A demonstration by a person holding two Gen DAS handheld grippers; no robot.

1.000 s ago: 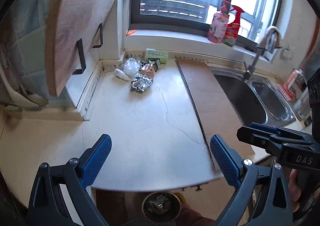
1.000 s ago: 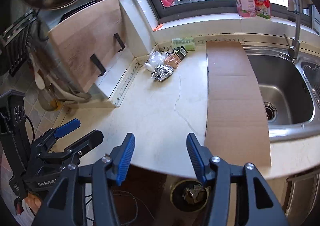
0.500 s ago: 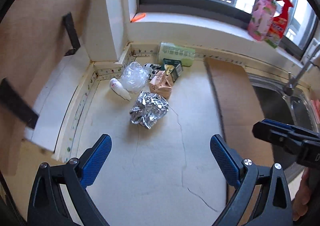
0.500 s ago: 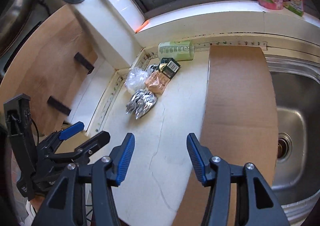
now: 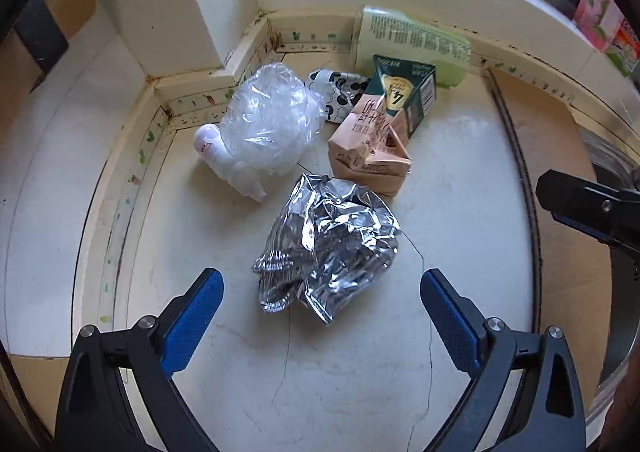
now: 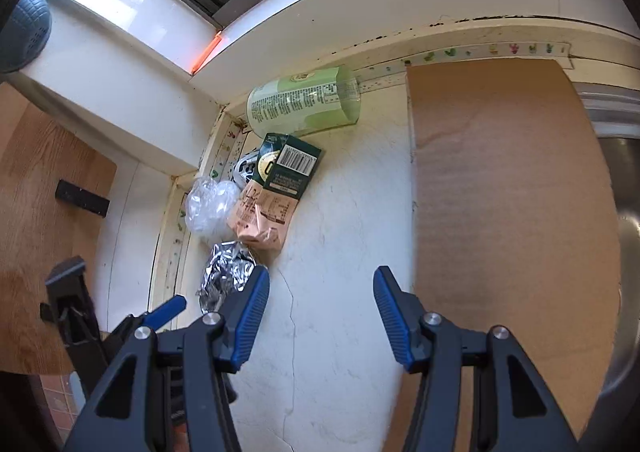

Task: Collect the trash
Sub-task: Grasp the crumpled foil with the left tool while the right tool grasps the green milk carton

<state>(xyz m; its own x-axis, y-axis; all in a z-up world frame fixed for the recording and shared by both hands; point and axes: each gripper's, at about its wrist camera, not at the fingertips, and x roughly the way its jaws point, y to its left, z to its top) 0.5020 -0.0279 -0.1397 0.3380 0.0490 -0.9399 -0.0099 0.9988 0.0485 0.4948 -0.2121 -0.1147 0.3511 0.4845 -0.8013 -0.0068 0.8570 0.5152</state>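
Both wrist views look steeply down, close, sharing the trash pile (image 5: 320,155).

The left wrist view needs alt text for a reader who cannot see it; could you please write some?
The open left gripper hangs over a crumpled foil wrapper on a cracked white counter. Beyond lie a clear plastic bag, a small white bottle, a crushed tan carton, a dark green carton and a pale green bottle.

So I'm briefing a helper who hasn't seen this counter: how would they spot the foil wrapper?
Go to the counter corner under the window, where trash is piled. The foil wrapper lies nearest the counter's front, the only crumpled, shiny silver piece.
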